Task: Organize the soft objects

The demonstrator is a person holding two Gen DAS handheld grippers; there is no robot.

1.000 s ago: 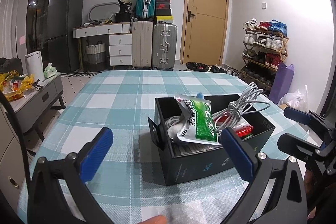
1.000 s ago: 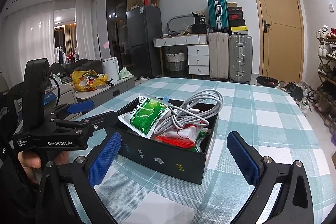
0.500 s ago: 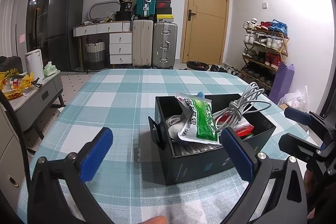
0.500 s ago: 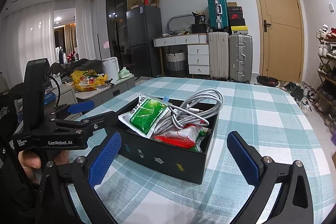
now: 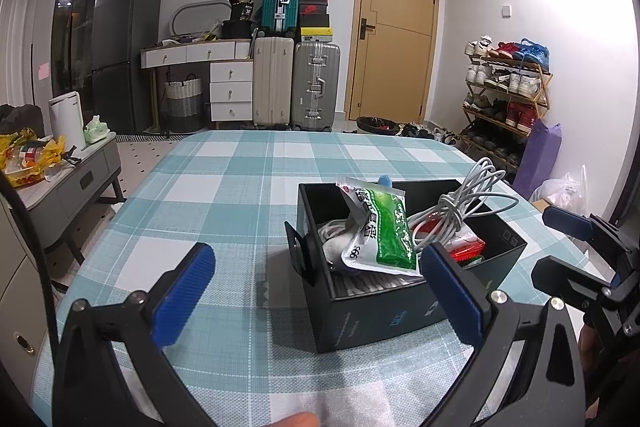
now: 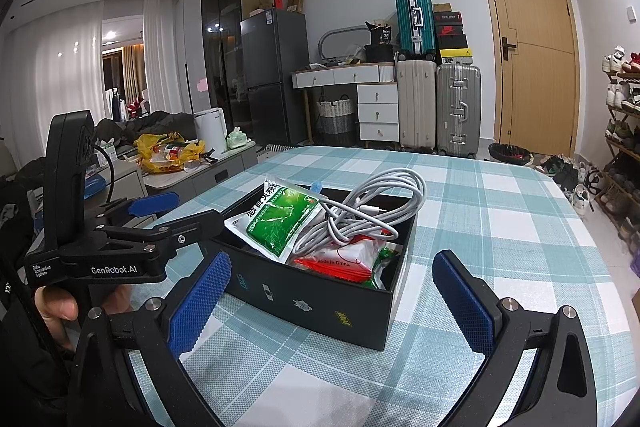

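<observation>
Left wrist view: the left gripper (image 5: 316, 291) hangs with its blue pads spread wide and empty, just short of the black box (image 5: 404, 311) on the checked tablecloth (image 5: 224, 195). That box stands toward the table's right edge, packed full: a green sachet (image 5: 384, 231) leans on top, a coiled white cable (image 5: 460, 207) beside it, a red-and-white packet (image 6: 344, 259) beneath. From the right wrist, the right gripper (image 6: 332, 291) is likewise spread, empty, facing the box's near wall.
</observation>
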